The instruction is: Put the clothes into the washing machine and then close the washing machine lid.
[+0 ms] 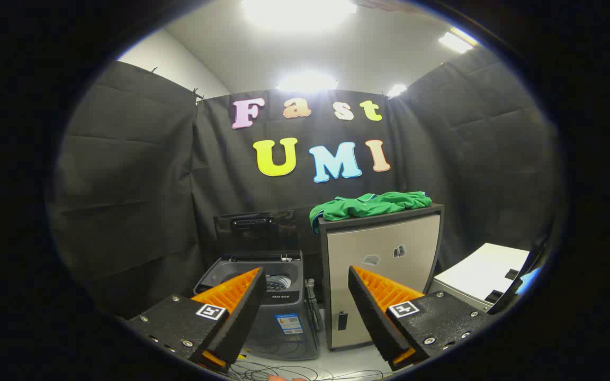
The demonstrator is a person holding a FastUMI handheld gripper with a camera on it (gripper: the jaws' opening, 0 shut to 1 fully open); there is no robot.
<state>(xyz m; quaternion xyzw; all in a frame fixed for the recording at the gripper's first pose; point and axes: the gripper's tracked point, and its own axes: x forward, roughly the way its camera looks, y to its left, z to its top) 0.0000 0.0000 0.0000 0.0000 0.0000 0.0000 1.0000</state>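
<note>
While spread wide with nothing between the fingers, gripper (305, 296) hovering well short of the washing machine (270, 301). Lid (254, 228) up at the back, drum open. Green clothes (371, 205) heaped on top of the cabinet (384, 264), along its front edge, just beside the machine. Loose cables (284, 370) on the floor below.

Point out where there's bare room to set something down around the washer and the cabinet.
The white box's flat top, right of the cabinet, is bare. The cabinet top is taken by the green clothes. The washing machine stands open, lid up. The floor in front is crowded with cables. The open gripper holds nothing.
</note>
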